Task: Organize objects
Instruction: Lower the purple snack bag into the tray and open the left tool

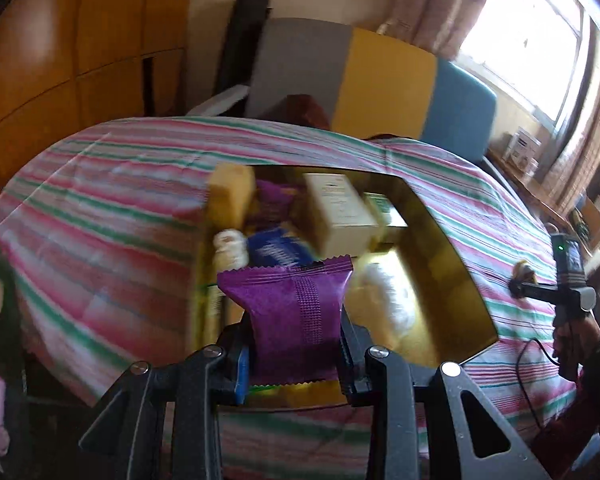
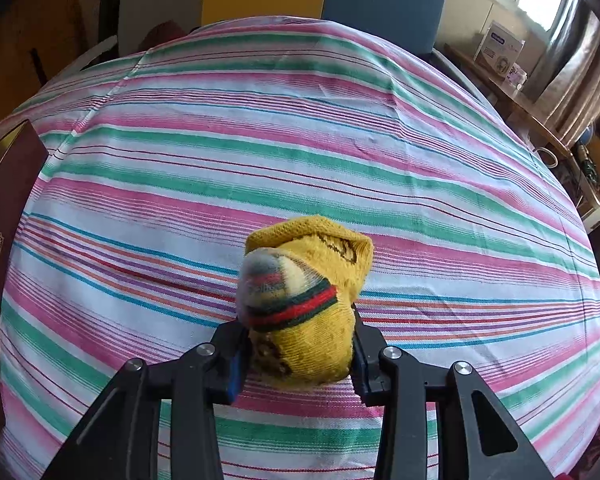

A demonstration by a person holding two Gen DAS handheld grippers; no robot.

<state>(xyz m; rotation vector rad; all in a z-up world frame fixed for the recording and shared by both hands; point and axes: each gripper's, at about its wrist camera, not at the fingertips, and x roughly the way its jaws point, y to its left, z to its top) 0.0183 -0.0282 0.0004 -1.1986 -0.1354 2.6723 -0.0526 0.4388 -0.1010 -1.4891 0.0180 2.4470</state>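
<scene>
The left claw (image 1: 296,354) is clamped on a purple snack packet (image 1: 296,316) (no print legible) above the gold-lined box (image 1: 452,280) on the striped bedspread (image 1: 100,208). The right claw (image 2: 302,354) grips a rolled yellow sock (image 2: 312,312); gold characters on the box's maroon wall (image 2: 4,216) are unreadable.

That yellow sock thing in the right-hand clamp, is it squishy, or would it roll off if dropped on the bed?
The rolled yellow sock probably squashes easily: its knit bulges between the right gripper pads. It looks light and soft, so hardly fragile. Bundled into a lumpy ball, it might roll a little on the striped bedsheet, though the knit likely grips cloth.
</scene>
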